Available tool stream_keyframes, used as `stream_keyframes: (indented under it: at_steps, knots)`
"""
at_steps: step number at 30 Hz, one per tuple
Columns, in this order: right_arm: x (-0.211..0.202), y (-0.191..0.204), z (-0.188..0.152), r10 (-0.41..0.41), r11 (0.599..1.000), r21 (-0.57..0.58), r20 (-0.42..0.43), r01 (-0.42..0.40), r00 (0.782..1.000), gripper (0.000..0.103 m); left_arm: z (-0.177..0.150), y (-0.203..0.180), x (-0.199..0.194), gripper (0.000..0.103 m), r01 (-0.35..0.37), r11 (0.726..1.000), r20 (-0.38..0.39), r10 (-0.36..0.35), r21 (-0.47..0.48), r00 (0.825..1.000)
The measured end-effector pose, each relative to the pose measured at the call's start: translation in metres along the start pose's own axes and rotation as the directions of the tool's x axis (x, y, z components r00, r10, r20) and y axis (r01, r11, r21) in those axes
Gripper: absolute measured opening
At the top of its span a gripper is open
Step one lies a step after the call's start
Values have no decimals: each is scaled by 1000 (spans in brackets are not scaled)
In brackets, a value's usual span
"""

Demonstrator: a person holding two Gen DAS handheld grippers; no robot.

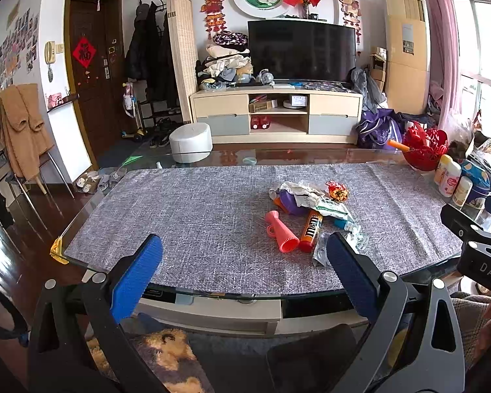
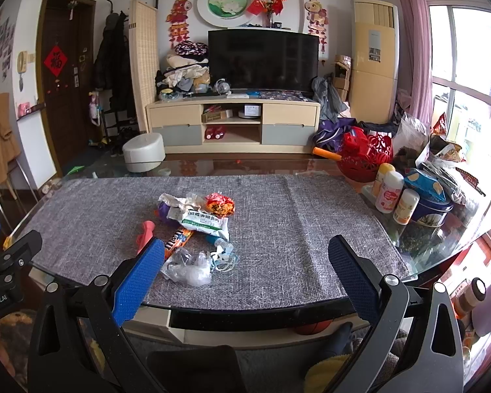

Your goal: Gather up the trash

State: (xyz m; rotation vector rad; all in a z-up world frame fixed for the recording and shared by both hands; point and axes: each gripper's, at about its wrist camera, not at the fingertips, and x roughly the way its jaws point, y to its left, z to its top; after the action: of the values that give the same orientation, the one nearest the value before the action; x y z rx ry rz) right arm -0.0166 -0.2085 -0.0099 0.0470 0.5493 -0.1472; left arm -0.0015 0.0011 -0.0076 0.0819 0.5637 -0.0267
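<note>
A heap of trash lies on the grey cloth (image 1: 196, 209) of the glass table. It holds a pink cone-shaped piece (image 1: 281, 232), an orange M&M's tube (image 1: 311, 231), a white-green wrapper (image 2: 206, 221), a red-yellow crumpled wrapper (image 2: 220, 203), a purple item (image 1: 289, 203) and clear plastic (image 2: 188, 267). My left gripper (image 1: 244, 250) is open above the table's near edge, left of the heap. My right gripper (image 2: 245, 252) is open too; its left finger (image 2: 140, 278) overlaps the heap's near side in the right wrist view. Neither holds anything.
A red basket (image 2: 365, 155), several white bottles (image 2: 388, 193) and a round tin (image 2: 430, 211) crowd the table's right end. A TV stand (image 1: 276, 113) and a white stool (image 1: 190, 142) stand beyond the table. A yellow corner guard (image 1: 58, 249) marks the left corner.
</note>
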Motion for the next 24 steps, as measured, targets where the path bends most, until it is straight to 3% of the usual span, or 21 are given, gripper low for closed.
stream_keyframes:
  at_steps: [24]
  knots:
    - [16, -10, -7, 35, 999, 37, -27, -34, 999, 100, -2, 3, 12, 95, -8, 1000, -21, 9, 18, 1000]
